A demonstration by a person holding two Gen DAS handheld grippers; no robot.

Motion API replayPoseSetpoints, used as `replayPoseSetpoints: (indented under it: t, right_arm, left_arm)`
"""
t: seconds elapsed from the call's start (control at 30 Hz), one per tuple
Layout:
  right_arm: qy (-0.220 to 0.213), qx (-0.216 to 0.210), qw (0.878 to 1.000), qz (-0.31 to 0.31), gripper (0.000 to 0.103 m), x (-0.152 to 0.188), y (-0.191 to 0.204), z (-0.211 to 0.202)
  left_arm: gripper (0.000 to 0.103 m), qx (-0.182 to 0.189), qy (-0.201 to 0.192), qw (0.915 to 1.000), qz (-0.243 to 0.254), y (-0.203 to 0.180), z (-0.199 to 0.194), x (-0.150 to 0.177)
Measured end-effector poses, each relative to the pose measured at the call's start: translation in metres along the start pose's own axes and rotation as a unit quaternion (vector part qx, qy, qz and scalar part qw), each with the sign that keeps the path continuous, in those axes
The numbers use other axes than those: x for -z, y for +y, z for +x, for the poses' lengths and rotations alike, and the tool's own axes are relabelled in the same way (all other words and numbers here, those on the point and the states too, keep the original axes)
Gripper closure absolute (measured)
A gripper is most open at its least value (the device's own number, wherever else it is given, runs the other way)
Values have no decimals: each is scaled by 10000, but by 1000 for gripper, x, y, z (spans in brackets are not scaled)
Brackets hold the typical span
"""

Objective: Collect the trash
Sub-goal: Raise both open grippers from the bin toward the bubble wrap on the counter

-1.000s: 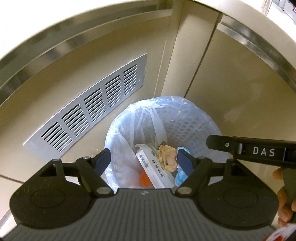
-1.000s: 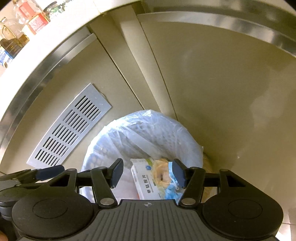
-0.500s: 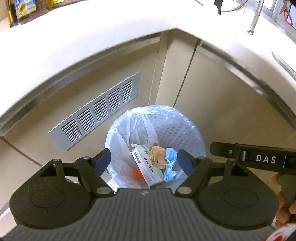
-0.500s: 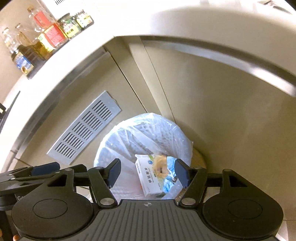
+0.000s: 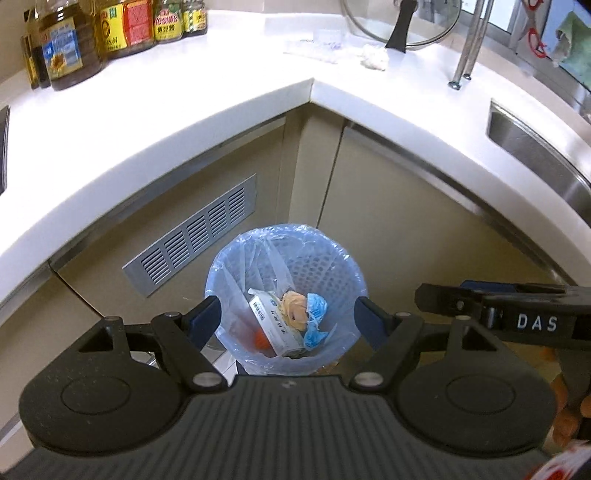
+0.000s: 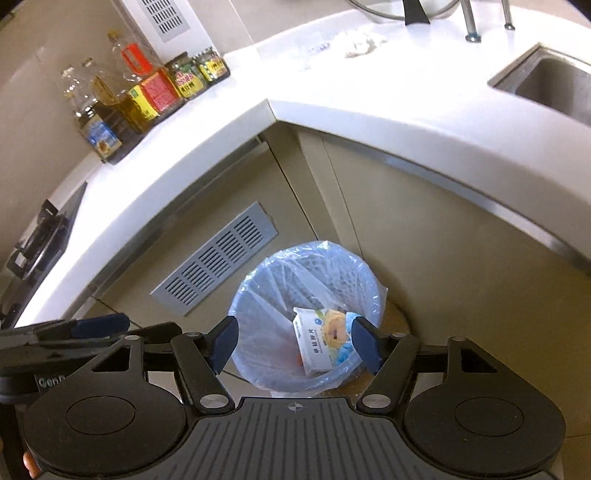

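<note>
Left wrist view: a white L-shaped countertop (image 5: 155, 122) wraps a corner of beige cabinet fronts, with a steel sink (image 5: 546, 155) at the right edge.
Countertop load: cooking-oil bottles (image 5: 74, 40) and jars stand at the back left; a glass lid (image 5: 402, 22) leans in the far corner.
Trash not yet collected: crumpled white tissue (image 5: 373, 57) and a flat clear wrapper (image 5: 314, 50) lie on the counter just before the glass lid, well apart from both grippers.
Bin: a blue mesh wastebasket (image 5: 332, 266) with a clear liner stands on the floor in the cabinet corner, beside a slatted vent grille (image 5: 192, 236).
Bin contents: a white medicine box (image 5: 275, 325), a tan crumpled wad (image 5: 293, 308), a blue face mask (image 5: 316, 317) and something orange underneath.
Left gripper (image 5: 288, 321): jaws wide apart, nothing between them; the bin only shows through the gap from far below.
Right gripper (image 6: 295, 341): jaws opening, nothing between the pads, pointed down over the bin.
Step in hand, as I judge it: a drop into the bin is done and the next pickup is the counter litter.
Doing it well: clear the counter edge before reaching forward, come down on the tissue from above with jaws spread, pinch its bulk instead of a loose corner, and keep away from the lid.
Wrapper: likely thin and slippery, so press one pad under an edge before closing.
</note>
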State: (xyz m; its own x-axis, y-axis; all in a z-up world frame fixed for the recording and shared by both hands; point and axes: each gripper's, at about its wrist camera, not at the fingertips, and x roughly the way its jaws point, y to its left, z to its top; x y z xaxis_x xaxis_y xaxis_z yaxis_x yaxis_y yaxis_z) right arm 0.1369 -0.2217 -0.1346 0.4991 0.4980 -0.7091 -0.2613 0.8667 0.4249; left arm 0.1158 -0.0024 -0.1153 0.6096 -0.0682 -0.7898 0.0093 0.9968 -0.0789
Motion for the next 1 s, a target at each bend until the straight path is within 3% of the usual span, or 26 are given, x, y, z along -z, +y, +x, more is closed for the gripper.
replayPoseSetpoints:
  t: [0.33,0.8,1.0]
  right_arm:
    - [-196,220,9995,-87,33,-11,3,-29]
    - [-887,772,9922,418,32,-48,4,-46]
    - [-993,946,9896,437,31,-61,8,-48]
  left_arm:
    - [26,346,-242,9985,342,-5,-20,-26]
    - [26,758,-548,9927,760,11,-18,-81]
    - [26,859,-609,9915,766,17,-14,-99]
